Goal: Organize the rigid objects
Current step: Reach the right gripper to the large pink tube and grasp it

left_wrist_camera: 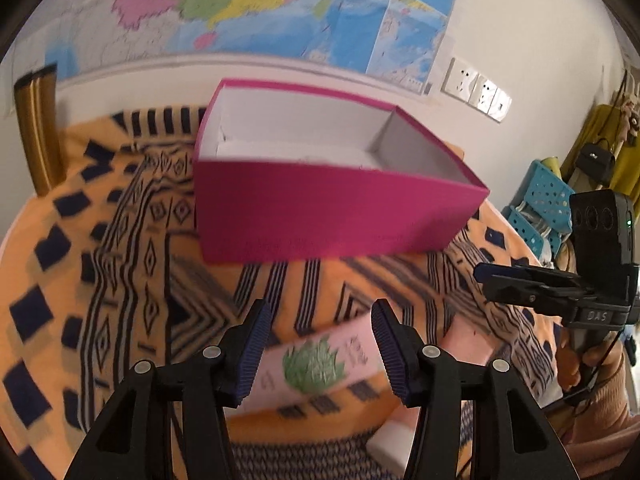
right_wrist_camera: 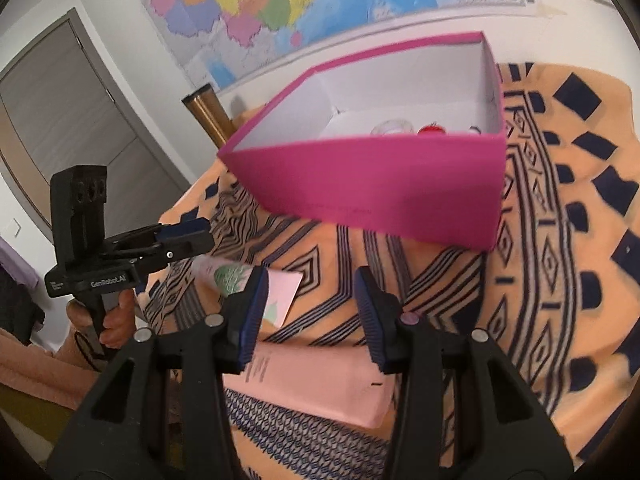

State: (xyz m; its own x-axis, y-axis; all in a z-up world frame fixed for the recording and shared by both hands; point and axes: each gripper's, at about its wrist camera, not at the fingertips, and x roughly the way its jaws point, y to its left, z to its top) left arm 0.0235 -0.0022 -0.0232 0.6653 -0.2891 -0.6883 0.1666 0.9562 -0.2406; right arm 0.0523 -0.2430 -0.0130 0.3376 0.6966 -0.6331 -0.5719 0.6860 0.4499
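An open magenta box (left_wrist_camera: 320,204) with a white inside stands on the orange patterned cloth (left_wrist_camera: 120,280); in the right wrist view (right_wrist_camera: 380,184) a clear item and a red item (right_wrist_camera: 430,130) lie in it. A pale pink box with a green plant print (left_wrist_camera: 320,364) lies on the cloth under my open left gripper (left_wrist_camera: 320,354), between its fingers. It also shows in the right wrist view (right_wrist_camera: 240,280). My right gripper (right_wrist_camera: 310,316) is open and empty above a flat pink box (right_wrist_camera: 320,388). It shows at the right in the left wrist view (left_wrist_camera: 484,272).
A map (left_wrist_camera: 240,8) hangs on the wall behind. A brass post (left_wrist_camera: 38,132) stands at the table's far left. Blue perforated baskets (left_wrist_camera: 544,200) and wall sockets (left_wrist_camera: 476,90) are at the right. A grey door (right_wrist_camera: 60,120) is at the left.
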